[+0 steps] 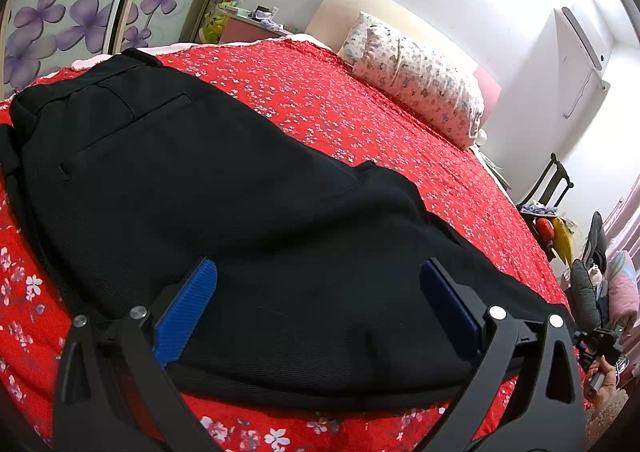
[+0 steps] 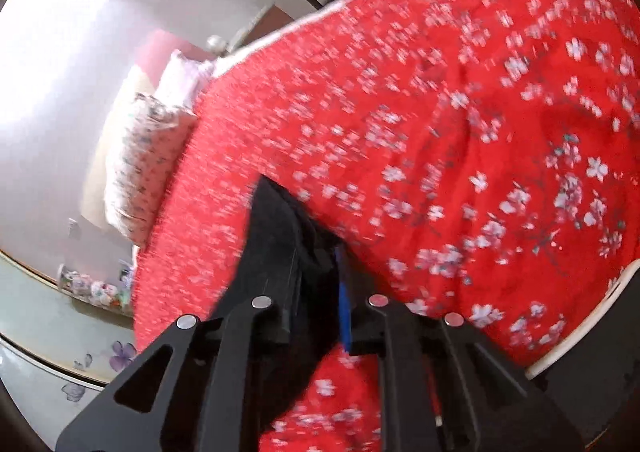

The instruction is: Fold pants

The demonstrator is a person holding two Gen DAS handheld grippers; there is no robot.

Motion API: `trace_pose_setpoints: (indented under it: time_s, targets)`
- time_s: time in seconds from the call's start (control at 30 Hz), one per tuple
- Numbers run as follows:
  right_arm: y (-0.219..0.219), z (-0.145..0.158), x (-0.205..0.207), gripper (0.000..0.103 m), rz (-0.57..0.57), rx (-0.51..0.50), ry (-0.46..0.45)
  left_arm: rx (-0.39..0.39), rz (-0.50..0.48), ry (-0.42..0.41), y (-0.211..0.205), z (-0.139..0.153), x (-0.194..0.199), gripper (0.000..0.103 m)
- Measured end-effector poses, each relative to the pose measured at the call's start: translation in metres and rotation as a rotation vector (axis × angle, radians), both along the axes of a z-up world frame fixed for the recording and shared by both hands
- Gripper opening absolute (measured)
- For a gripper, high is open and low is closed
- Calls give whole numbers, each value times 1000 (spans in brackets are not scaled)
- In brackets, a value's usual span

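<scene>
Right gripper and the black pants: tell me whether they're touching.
Touching. The right wrist view shows the right gripper shut on a bunch of the black pants.

The pants point(image 1: 224, 187) lie on the bed point(image 1: 400, 131), the pillow point(image 1: 420, 79) behind them at the headboard.

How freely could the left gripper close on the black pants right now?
Probably yes: the left gripper is open, its blue fingers already astride the pants lying on the red bedspread, nothing between.
</scene>
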State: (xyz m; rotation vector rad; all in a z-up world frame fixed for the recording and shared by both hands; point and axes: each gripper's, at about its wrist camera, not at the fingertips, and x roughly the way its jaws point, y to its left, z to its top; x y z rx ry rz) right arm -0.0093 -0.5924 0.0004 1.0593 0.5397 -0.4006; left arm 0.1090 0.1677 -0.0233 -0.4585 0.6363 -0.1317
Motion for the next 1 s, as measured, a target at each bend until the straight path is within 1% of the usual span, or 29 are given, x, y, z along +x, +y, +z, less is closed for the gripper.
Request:
trace_pose_setpoints:
  time_s: [0.1,0.23,0.3,0.33,0.37,0.43,0.47,0.5,0.57,0.63,0.7,0.73,0.8,0.83,0.9,0.93,1.0]
  targets:
    - [12,21,3,14,34,-52,-32,0,0,0,0,0,0,101]
    - [43,59,16,14,138,-100,-115,0,0,0,0,0,0,101]
    - [72,82,32,14,222,-117,-162,-1,0,-1,0,0,0,101]
    - [82,88,37,14,246,-120,-174,-1,0,0,0,0,0,101]
    - [100,97,47,14,295,-122,-196,0,0,0,0,0,0,101]
    - [136,109,65,14,387,-120,-224,0,0,0,0,0,0,101]
    - [164,114,77,14,453,-116,-234,0,0,0,0,0,0,101]
    - [182,116,84,14,497,-110,-237,0,0,0,1,0,0,101]
    - [235,112,103,14,628,-92,-239,-1,0,0,1,0,0,101]
    - [288,98,118,14,750,-95,-203,-2,-1,-1,1,0,0,101]
    - [349,61,131,14,881,-139,-68,-6,-2,-3,1,1,0,101]
    - [369,41,133,14,924,-139,7,-8,-2,-3,2,1,0,101]
    - [392,8,132,14,950,-141,107,-13,-2,-5,2,1,0,101]
    - [397,0,128,15,942,-153,113,-15,-3,-6,2,1,0,101]
    - [398,5,126,14,921,-158,90,-17,-4,-7,3,2,0,101]
    - [395,12,126,14,907,-124,49,-17,-4,-7,3,2,0,101]
    - [398,26,122,14,901,-96,-16,-17,-4,-7,3,2,0,101]
